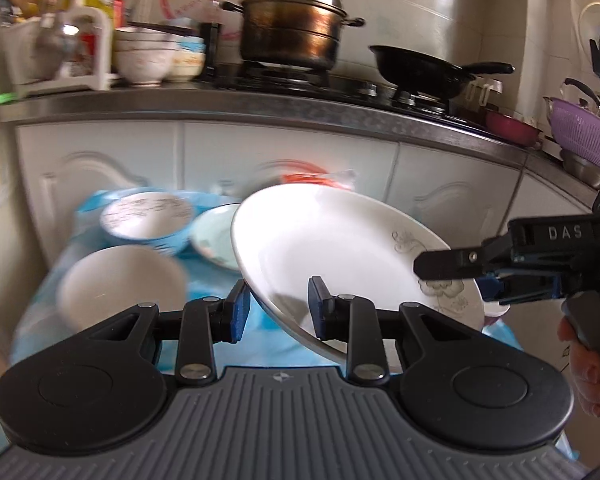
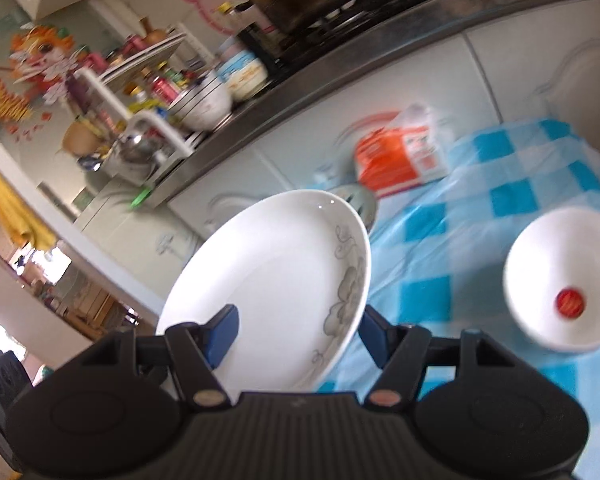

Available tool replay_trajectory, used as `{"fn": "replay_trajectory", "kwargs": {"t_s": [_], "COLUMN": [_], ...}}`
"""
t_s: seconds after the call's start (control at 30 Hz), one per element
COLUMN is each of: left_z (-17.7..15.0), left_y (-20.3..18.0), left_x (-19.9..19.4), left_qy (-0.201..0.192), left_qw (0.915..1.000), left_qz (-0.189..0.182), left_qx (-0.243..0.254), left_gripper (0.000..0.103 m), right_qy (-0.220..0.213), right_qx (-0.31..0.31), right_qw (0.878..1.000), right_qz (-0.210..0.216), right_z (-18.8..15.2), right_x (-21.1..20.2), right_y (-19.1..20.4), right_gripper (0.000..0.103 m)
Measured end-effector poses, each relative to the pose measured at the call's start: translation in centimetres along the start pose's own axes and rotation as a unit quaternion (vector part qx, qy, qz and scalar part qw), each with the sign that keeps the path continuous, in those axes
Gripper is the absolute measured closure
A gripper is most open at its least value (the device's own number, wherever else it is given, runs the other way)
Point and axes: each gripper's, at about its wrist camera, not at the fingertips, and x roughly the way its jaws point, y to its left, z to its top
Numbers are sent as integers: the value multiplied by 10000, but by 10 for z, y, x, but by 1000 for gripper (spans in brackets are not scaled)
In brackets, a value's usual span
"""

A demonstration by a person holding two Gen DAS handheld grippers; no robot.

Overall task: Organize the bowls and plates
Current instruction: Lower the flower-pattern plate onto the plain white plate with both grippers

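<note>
Bright daylight, motion blur, fisheye warping

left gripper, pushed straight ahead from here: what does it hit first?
The white plate. Its tilted rim already sits between the left gripper fingers, so going forward only slides them further along it. Behind it lie the pale green dish and blue bowl, though depth is hard to judge.

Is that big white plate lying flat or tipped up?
Tipped up: the plate slants above the checked cloth, its rim between both grippers' fingers.
</note>
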Motion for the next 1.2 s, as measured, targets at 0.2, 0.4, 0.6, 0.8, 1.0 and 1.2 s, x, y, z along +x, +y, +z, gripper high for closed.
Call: {"fn": "replay_trajectory", "kwargs": {"t_s": [0.2, 0.4, 0.6, 0.8, 1.0, 1.2], "left_z": [-31, -67, -88, -92, -98, -99], "left_y": [36, 65, 81, 86, 87, 88], "left_x": [-44, -66, -71, -63, -61, -61], "left_qy": [16, 222, 399, 556, 590, 554], "left_qw": [9989, 9962, 9936, 9926, 9924, 9928], "left_qz": [416, 656, 723, 634, 581, 622], "left_qx": [-234, -522, -775, -876, -909, -864], "left_gripper": [70, 70, 70, 71, 71, 70], "right_qy": [282, 576, 719, 705, 691, 719], "right_qx": [-111, -19, 19, -164, -237, -300], "right_qw": [9993, 9977, 9971, 9974, 9972, 9967], "right_qz": [216, 366, 252, 43, -171, -233], "right_z": [-47, -90, -116, -128, -136, -140], "right_x": [15, 33, 47, 49, 50, 53], "right_y": [38, 56, 65, 74, 77, 78], "right_gripper": [37, 37, 37, 37, 37, 37]}}
